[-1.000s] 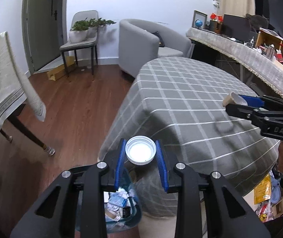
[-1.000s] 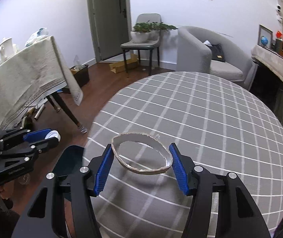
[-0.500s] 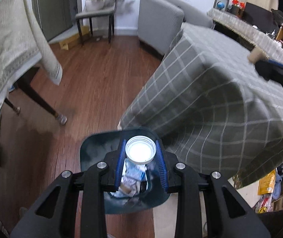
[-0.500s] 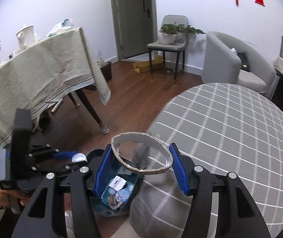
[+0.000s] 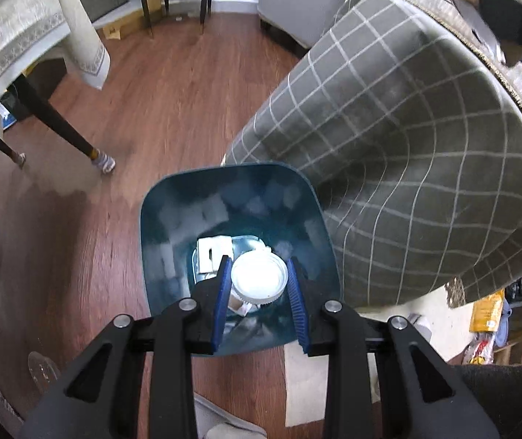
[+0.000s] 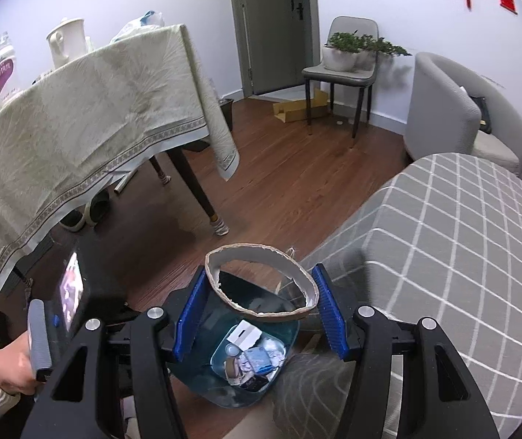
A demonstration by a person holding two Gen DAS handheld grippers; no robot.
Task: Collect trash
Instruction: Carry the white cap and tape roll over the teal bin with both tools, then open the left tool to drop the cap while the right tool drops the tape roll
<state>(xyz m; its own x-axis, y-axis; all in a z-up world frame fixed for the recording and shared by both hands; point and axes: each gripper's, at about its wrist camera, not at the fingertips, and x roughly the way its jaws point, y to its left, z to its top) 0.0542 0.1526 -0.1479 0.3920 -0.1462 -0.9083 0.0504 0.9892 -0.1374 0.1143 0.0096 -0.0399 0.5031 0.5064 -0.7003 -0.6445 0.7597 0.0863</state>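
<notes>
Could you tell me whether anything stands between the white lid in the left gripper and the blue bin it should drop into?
Nothing visible does. The white lid, pinched by the left gripper, hangs right over the open blue bin, with only earlier trash at the bottom.

Both wrist views were evenly lit by soft indoor light, with no hard shadows. The fisheye lenses bent straight lines strongly and left black corners. Motion blur smeared the checked tablecloth [image 5: 400, 153] and wood floor [image 5: 173, 84] in the left view. Pale reflections glared off the blue trash bin's [image 5: 173, 241] glossy inner wall. The right view was sharper.
</notes>
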